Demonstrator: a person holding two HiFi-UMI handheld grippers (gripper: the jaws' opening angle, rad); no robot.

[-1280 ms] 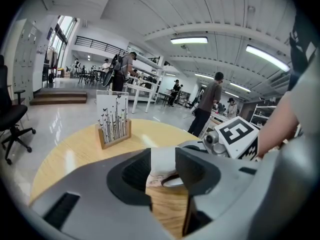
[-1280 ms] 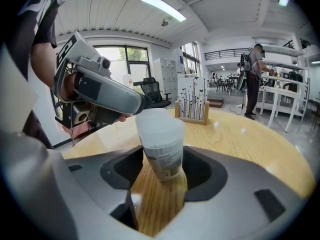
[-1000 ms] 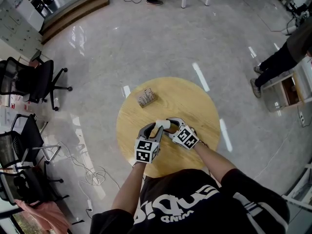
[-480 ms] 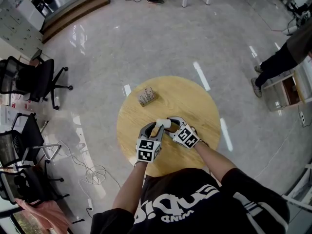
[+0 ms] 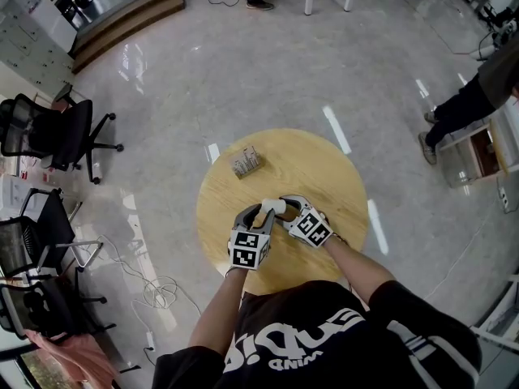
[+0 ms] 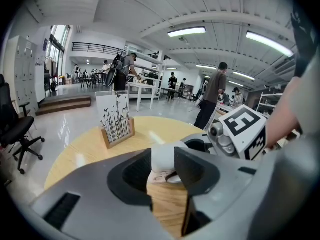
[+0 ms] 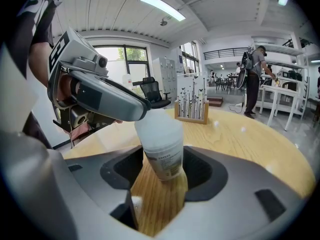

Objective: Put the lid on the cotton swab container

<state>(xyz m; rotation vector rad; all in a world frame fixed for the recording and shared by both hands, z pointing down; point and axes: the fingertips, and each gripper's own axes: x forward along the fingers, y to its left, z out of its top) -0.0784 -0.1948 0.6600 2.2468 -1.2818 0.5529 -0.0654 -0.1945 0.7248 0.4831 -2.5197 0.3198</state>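
The cotton swab container (image 7: 163, 154), a translucent tub with a printed label, stands tilted over the round wooden table (image 5: 324, 177). My right gripper (image 7: 162, 170) is shut on its lower body. The white lid (image 6: 162, 156) sits at the container's top, and my left gripper (image 6: 163, 160) is shut on it from the side. In the head view both grippers meet near the table's front: the left gripper (image 5: 258, 215), the right gripper (image 5: 285, 210), the white lid (image 5: 274, 207) between them. The left gripper's finger (image 7: 115, 101) reaches in above the container. The seam between lid and container is hidden by the jaws.
A small wooden stand (image 5: 243, 162) holding cards printed with black plants sits at the table's far left side. Office chairs (image 5: 57, 132) and floor cables (image 5: 150, 286) lie to the left. A person's legs (image 5: 458, 108) and a shelf unit are at the right.
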